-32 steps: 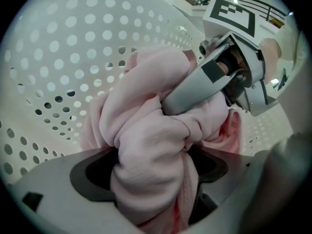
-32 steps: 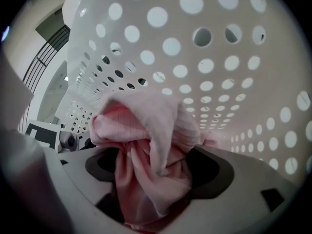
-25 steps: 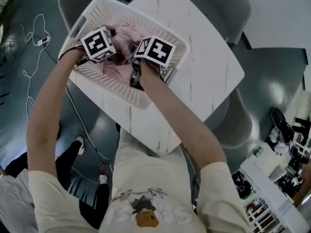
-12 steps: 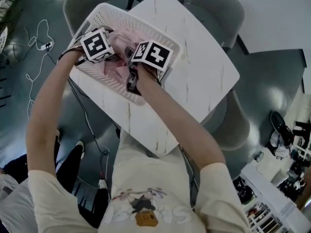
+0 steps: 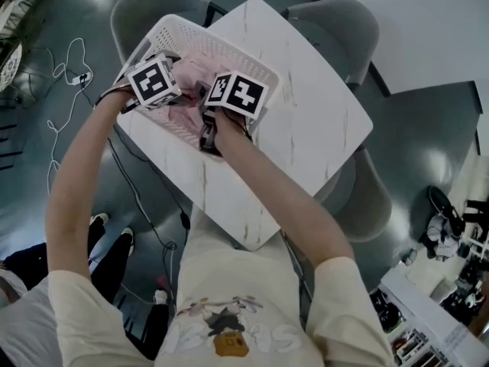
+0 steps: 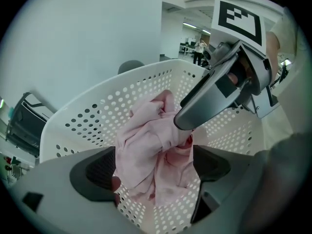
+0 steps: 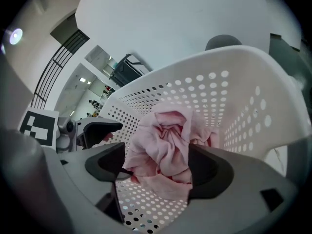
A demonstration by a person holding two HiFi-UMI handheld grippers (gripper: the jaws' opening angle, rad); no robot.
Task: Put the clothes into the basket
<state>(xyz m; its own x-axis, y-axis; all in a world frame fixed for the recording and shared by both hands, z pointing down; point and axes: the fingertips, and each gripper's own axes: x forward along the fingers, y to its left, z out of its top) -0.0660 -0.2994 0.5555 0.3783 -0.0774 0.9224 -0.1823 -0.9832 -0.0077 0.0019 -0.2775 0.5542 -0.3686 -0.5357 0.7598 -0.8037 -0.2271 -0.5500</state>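
A white perforated basket [image 5: 174, 29] stands on the far left corner of the white marble table [image 5: 306, 121]. A crumpled pink garment [image 5: 200, 58] lies inside it. Both grippers reach into the basket over the cloth, the left gripper [image 5: 179, 82] from the left and the right gripper [image 5: 210, 92] beside it. In the left gripper view the left gripper [image 6: 153, 165] is open, its jaws wide apart, with the pink garment [image 6: 146, 140] beyond them against the basket wall [image 6: 97, 111]. The right gripper [image 7: 156, 167] is open too, and the garment [image 7: 165, 145] is bunched ahead of its jaws.
Grey chairs stand round the table: one behind the basket [image 5: 153, 6], one at the far right [image 5: 336, 21], one at the right side [image 5: 367, 197]. Cables [image 5: 69, 67] trail on the dark floor at left. Cluttered shelves [image 5: 451, 281] fill the lower right.
Both grippers have stayed inside the basket over the pink garment. The head view has shifted a little, so the basket sits slightly higher in frame.
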